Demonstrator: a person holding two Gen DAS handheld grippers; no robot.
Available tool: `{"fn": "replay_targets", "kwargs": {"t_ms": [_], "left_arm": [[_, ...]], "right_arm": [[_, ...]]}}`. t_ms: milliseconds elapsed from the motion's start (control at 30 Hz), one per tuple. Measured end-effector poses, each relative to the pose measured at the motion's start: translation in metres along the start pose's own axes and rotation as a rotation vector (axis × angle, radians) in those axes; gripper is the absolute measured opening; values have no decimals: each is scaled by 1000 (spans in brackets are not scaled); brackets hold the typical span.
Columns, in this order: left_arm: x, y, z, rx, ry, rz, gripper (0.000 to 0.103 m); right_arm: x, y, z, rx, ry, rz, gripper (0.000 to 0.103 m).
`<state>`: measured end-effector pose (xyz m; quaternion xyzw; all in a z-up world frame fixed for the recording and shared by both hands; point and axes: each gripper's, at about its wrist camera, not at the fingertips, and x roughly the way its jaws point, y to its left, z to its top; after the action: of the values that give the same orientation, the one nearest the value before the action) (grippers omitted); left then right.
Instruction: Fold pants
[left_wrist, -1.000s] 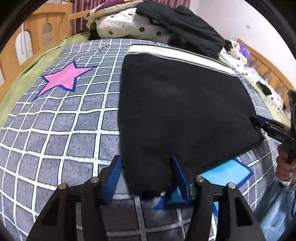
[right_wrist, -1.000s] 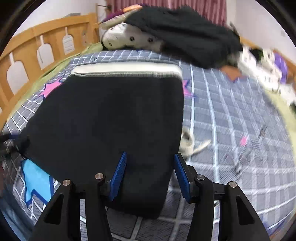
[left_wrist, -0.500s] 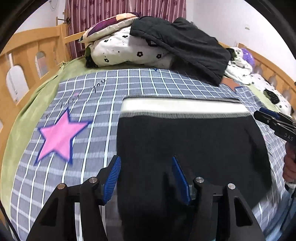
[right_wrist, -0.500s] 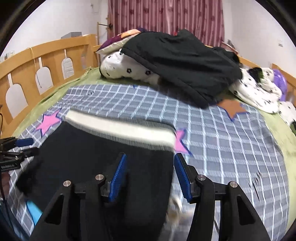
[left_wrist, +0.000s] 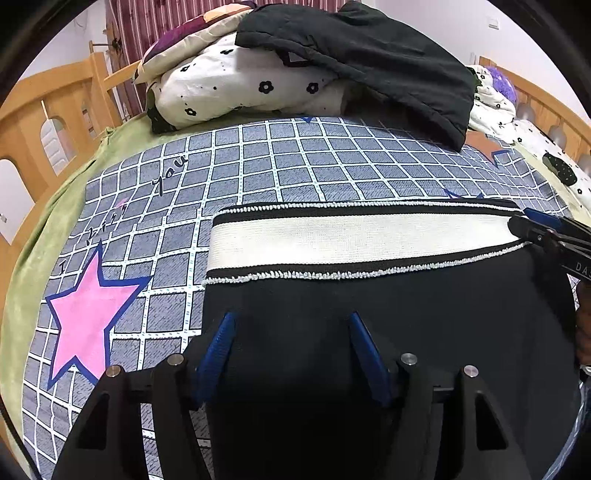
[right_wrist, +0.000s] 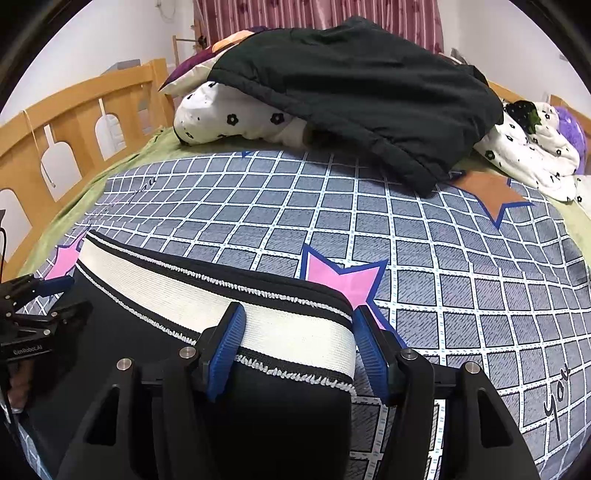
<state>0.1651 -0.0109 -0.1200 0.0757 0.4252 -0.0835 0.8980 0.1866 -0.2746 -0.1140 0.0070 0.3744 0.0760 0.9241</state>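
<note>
Black pants (left_wrist: 424, 302) with a white waistband (left_wrist: 351, 236) lie on the checked bed sheet, their lower part doubled over toward the waistband. My left gripper (left_wrist: 291, 325) hovers just short of the waistband's left end. Its jaws are opening, and the black cloth still lies between them. At the waistband's right end sits my right gripper (right_wrist: 295, 321), also opening, with waistband (right_wrist: 184, 295) and black fold between its fingers. Each gripper also shows in the other's view: the right gripper (left_wrist: 546, 229) and the left gripper (right_wrist: 70, 295). What lies under the folded cloth is hidden.
A pile of flowered bedding (left_wrist: 240, 85) under a black jacket (right_wrist: 351, 92) fills the far end of the bed. Wooden rails (right_wrist: 55, 147) run along the left. A pink star (left_wrist: 85, 317) marks the sheet left of the pants. A person's hand (left_wrist: 583, 325) holds the right tool.
Both grippers travelled forward across the pants to the waistband, bringing the black lower part along. The blue star near the front edge has left view. Both sets of jaws stand slightly wider.
</note>
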Motion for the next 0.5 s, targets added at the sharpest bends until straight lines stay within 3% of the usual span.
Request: {"fn": "replay_targets", "kwargs": {"t_ms": [100,200,333,500], "left_arm": [[-7,4,9,-7,-53,-26,63],[4,9,13,-32,-42,-11,63],[16,21,12,-94,-22,-58,68],[18,12,7,-29,-12,-49,77]], "right_arm": [[-10,5,6,-13,-13,-10,56],[-20,13,10,-21,-45,27,56],[-3,27,-3,-115,-27,-72,56],[-5,22,-5,-89,-43,-60,57]]}}
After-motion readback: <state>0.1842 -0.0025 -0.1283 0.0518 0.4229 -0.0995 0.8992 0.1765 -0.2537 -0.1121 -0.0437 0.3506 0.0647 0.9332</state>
